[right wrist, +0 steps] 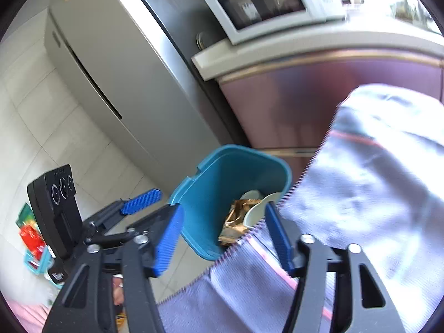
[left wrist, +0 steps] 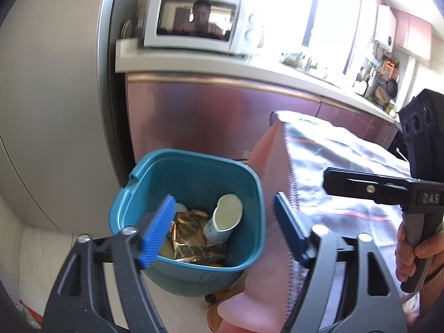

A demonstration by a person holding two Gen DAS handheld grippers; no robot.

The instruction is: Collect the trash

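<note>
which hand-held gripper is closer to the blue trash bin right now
Left. The left hand-held gripper hangs open right over the blue trash bin. The right hand-held gripper is open too, set back over the cloth-covered table beside it.

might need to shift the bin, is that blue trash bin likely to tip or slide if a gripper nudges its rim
The blue trash bin looks like thin plastic holding only a paper cup and a gold wrapper, so it is probably light and would slide easily on the smooth tiled floor. Pushed high at the rim, it might tip rather than slide.
</note>
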